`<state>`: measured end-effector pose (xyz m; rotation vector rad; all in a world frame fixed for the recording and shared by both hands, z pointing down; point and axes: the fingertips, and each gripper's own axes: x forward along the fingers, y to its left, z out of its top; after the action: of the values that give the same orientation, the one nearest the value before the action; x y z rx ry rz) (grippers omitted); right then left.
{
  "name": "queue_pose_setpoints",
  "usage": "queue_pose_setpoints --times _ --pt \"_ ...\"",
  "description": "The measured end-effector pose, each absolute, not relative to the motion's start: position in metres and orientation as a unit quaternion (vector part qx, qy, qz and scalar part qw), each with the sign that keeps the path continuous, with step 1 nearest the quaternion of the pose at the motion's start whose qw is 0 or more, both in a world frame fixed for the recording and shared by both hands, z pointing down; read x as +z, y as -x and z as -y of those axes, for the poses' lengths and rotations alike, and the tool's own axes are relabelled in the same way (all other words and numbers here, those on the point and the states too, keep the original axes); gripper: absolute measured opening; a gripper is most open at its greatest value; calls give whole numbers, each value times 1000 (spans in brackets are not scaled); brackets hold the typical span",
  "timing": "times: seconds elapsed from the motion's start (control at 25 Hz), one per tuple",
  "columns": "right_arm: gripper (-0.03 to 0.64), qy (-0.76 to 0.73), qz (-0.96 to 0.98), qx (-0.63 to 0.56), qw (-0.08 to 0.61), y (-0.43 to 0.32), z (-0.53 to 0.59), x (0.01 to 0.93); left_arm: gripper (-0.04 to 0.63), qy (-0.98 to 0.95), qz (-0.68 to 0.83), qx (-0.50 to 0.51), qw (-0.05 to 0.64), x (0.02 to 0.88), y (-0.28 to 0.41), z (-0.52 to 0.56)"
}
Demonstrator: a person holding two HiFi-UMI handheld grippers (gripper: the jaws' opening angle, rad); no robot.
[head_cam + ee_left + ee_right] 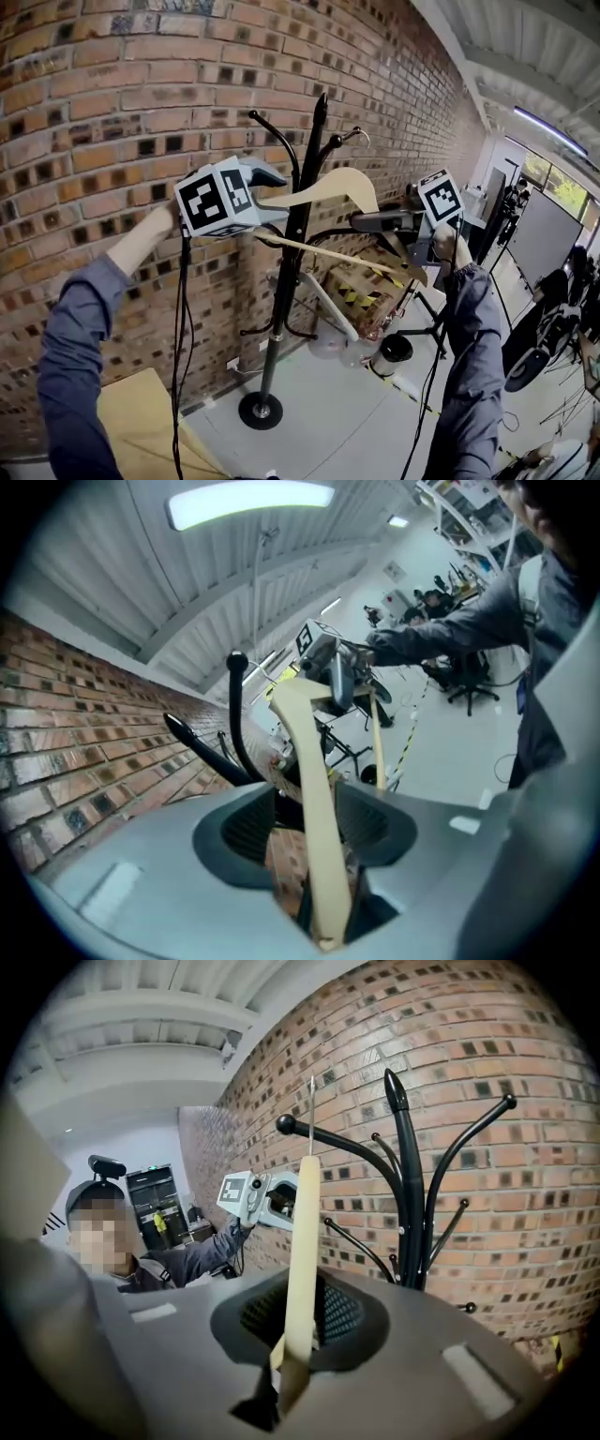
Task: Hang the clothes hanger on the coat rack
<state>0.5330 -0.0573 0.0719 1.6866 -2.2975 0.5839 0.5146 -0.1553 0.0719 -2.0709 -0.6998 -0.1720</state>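
**Hanger raised at rack, hook not yet on**

Step in hand, as I judge it: bringing the pale wooden clothes hanger (pixel 323 192) up to the black metal coat rack (pixel 293 253). Its wire hook (pixel 358 134) sits near an upper prong (pixel 333 142) and doesn't look seated. The next move calls for lowering the hook over a prong, then letting go. Right tool (pixel 295 1321) is clamped tight on one hanger end. Left tool (pixel 314 808) is wide apart, with the other hanger arm loose between its jaws and a gap on one side.

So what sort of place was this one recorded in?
Probably a lab or workshop hall: bare brick wall, ribbed metal ceiling with a strip light, grey floor, an office chair.
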Motion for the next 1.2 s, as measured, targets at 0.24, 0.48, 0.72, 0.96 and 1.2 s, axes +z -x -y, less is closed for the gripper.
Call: queue_pose_setpoints --times 0.24,0.48,0.72,0.96,1.2 --pt "29 -522 821 201 115 -544 93 77 212 852 262 -110 439 96 -522 182" --pt "29 -480 837 236 110 -551 125 125 209 851 258 -149 432 136 -528 201" --pt "32 -500 822 248 109 -565 135 163 206 835 212 -184 473 180 -547 217" --pt "42 -604 749 184 202 -597 141 202 152 857 180 -166 454 210 -564 218" --pt "42 -656 709 139 218 -608 141 207 149 882 150 -118 431 218 -577 229"
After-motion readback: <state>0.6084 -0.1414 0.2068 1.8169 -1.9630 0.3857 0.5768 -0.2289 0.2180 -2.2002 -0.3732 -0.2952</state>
